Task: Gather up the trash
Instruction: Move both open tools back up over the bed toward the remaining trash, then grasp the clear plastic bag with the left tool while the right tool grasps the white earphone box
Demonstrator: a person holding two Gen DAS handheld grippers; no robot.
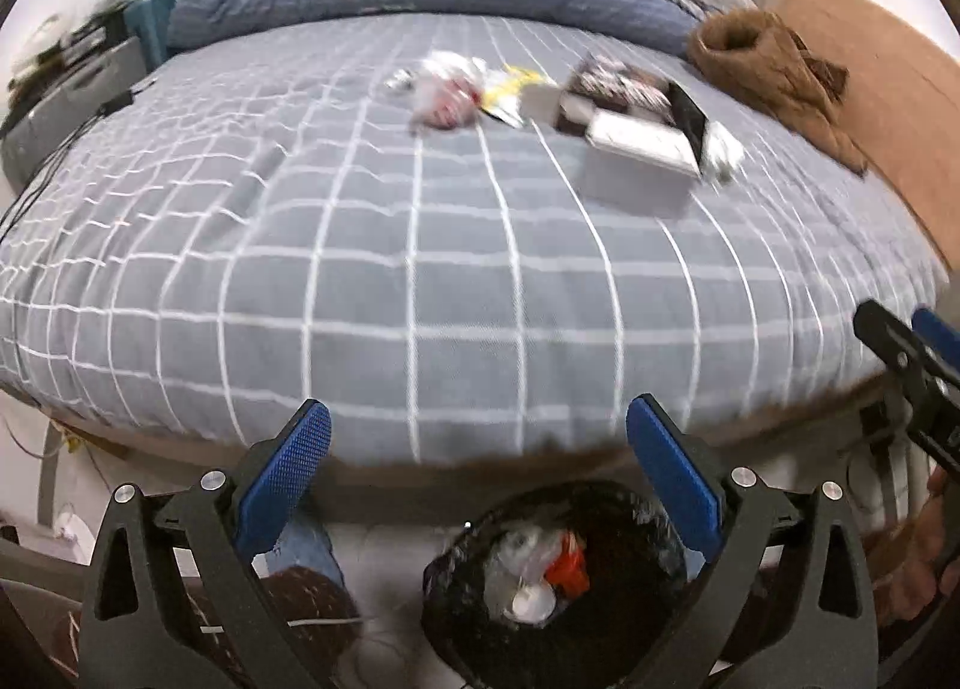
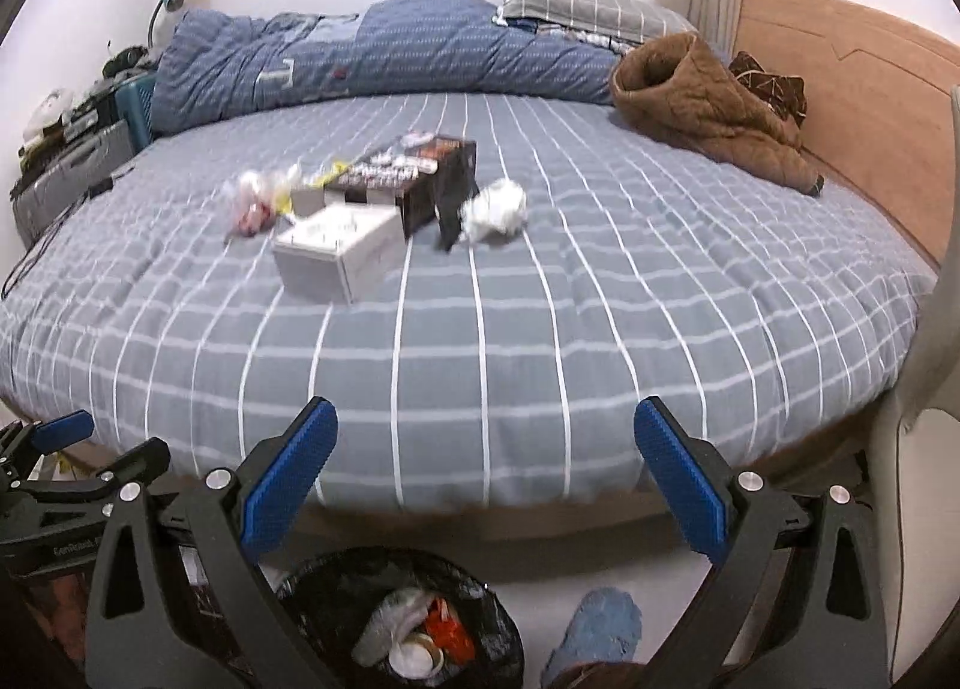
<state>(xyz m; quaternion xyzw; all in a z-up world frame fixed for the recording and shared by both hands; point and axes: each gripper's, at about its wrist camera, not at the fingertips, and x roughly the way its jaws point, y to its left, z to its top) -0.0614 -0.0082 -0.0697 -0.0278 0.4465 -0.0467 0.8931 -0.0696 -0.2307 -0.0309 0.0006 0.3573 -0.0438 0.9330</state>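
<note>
The trash is still mostly sitting mid-bed: a white box, a dark printed box behind it, a crumpled white wad just to its right, and a clear wrapper with red bits plus a yellow scrap off to the left. All of it lies close together on the grey checked sheet.

Down on the floor at the foot of the bed there's a black-lined trash bin already holding some plastic, something orange and a white lid.

The left gripper hangs over that bin with its blue pads spread wide, nothing between them. The right gripper is also spread wide and empty. A rolled blue quilt and a brown jacket sit further back.
</note>
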